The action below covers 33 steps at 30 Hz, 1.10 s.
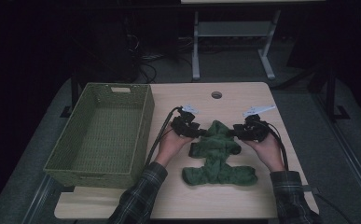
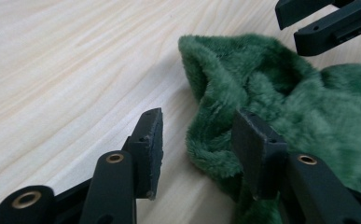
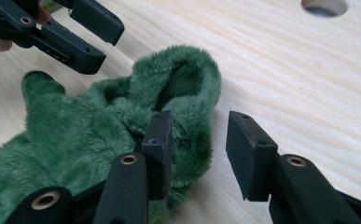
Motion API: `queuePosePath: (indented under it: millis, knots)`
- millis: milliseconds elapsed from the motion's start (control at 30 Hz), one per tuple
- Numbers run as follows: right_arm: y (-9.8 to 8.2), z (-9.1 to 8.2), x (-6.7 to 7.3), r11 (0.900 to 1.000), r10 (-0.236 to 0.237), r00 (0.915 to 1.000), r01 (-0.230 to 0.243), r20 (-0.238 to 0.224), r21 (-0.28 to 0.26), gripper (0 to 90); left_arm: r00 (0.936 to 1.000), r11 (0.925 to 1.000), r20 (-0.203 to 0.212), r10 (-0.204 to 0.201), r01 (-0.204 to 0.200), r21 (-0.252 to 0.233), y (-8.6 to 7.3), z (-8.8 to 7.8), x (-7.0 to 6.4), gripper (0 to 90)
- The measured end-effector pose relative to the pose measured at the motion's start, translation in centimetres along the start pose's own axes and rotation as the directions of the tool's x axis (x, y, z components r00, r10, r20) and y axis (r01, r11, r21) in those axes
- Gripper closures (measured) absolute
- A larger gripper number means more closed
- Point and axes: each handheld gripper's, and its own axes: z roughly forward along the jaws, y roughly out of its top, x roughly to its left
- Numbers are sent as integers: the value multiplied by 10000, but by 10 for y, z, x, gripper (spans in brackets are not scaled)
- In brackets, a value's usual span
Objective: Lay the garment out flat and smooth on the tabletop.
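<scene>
Green plush, a crumpled fleece cloth (image 1: 218, 156), lies on the pale wooden worktop (image 1: 243, 196) in my high view, right of a woven green basket (image 1: 101, 135). My left tool (image 1: 197, 132) and right tool (image 1: 234, 132) sit at either side of the cloth's upper fold.

From the left gripper view, the left tool (image 2: 199, 140) stands apart; its one pad rests against the fleece cloth (image 2: 304, 107), the other over bare worktop (image 2: 75, 70), nothing clamped. The right tool (image 2: 290, 23) shows at the top corner.

In the right gripper view, the right tool (image 3: 199, 144) is likewise apart, one pad at the fleece cloth (image 3: 75, 130), gripping nothing. The left tool (image 3: 101, 39) hovers beyond, and a round hole (image 3: 324, 6) marks the worktop (image 3: 285, 70).
</scene>
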Motion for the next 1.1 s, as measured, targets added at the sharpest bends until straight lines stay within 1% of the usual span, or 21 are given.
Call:
queuePosePath:
  millis: [33, 67, 133, 167, 200, 233, 333, 400, 433, 467, 500, 567, 633, 700, 733, 767, 900, 933, 967, 1033, 1100]
  knots:
    - [-1, 3, -1, 10000, 40, 10000, -40, -17, 67, 598, 10000, 10000, 29, -63, 63, 47, -1, 3, 1, 527]
    - [-2, 6, -1, 9998, 126, 9999, -126, -30, 179, 598, 10000, 9998, 45, 13, -14, 189, -2, 5, 2, 526]
    - [-4, 10, -1, 9992, 252, 9996, -247, -138, 322, 598, 9996, 9997, 256, -81, 75, 242, -3, 10, 2, 525]
    - [-5, 12, -2, 9988, 243, 9996, -236, -152, 429, 599, 9996, 9995, 290, -27, 18, 307, -4, 12, 1, 525]
    - [-6, 15, -2, 9983, 269, 9995, -261, -164, 520, 603, 9995, 9990, 299, 101, -115, 441, -4, 14, 0, 525]
    - [-7, 16, -1, 9981, 279, 9995, -272, -122, 547, 610, 9995, 9986, 300, 119, -135, 505, -5, 16, 0, 526]
    - [-11, 22, -2, 9966, 199, 9998, -192, -81, 801, 634, 9996, 9976, 296, -15, -6, 686, -7, 22, 0, 550]
    - [-13, 24, -2, 9956, 224, 9997, -214, -108, 910, 637, 9994, 9970, 350, 16, -43, 779, -7, 24, 1, 569]
    - [-13, 24, -2, 9954, 197, 9997, -186, -108, 936, 638, 9994, 9965, 329, 50, -77, 838, -7, 25, 1, 570]
    - [-13, 24, -1, 9953, 204, 9997, -192, -125, 944, 646, 9995, 9967, 317, -57, 31, 808, -7, 27, 1, 574]
    - [-13, 24, -1, 9954, 226, 9996, -210, -161, 932, 654, 9995, 9962, 326, -30, 2, 866, -7, 28, 2, 580]
    - [-14, 24, -1, 9955, 238, 9996, -222, -162, 921, 692, 9991, 9953, 424, 16, -57, 966, -6, 30, 2, 623]
    - [-14, 24, -1, 9949, 193, 9997, -174, -178, 997, 721, 9981, 9935, 558, 271, -331, 1093, -6, 32, 0, 711]
    - [-15, 24, -1, 9951, 65, 9998, -48, -171, 983, 772, 9971, 9907, 583, 495, -564, 1238, -6, 33, -2, 797]
    - [-16, 24, -1, 9948, 26, 9999, -8, -169, 1018, 798, 9967, 9906, 628, 516, -590, 1235, -6, 33, -2, 838]
    - [-16, 24, -1, 9951, 24, 9999, -7, -171, 993, 818, 9968, 9919, 670, 425, -502, 1164, -6, 33, -3, 857]
    - [-15, 18, -1, 9967, -37, 9999, 47, -121, 810, 852, 9960, 9916, 628, 633, -699, 1084, -2, 25, -5, 871]
    - [-14, 15, -1, 9977, -89, 9999, 93, -65, 676, 852, 9964, 9935, 601, 602, -656, 927, -2, 23, -5, 871]
    - [-13, 13, -1, 9982, -113, 9999, 116, -52, 586, 853, 9955, 9926, 561, 762, -811, 907, 0, 18, -5, 872]
    - [-12, 8, -1, 9994, -85, 10000, 84, 22, 339, 853, 9970, 9961, 351, 689, -707, 535, 4, 6, -6, 872]
    - [-10, 2, -2, 9999, -123, 9999, 123, 99, 57, 852, 9975, 9974, 161, 684, -688, 234, 7, -3, -6, 872]
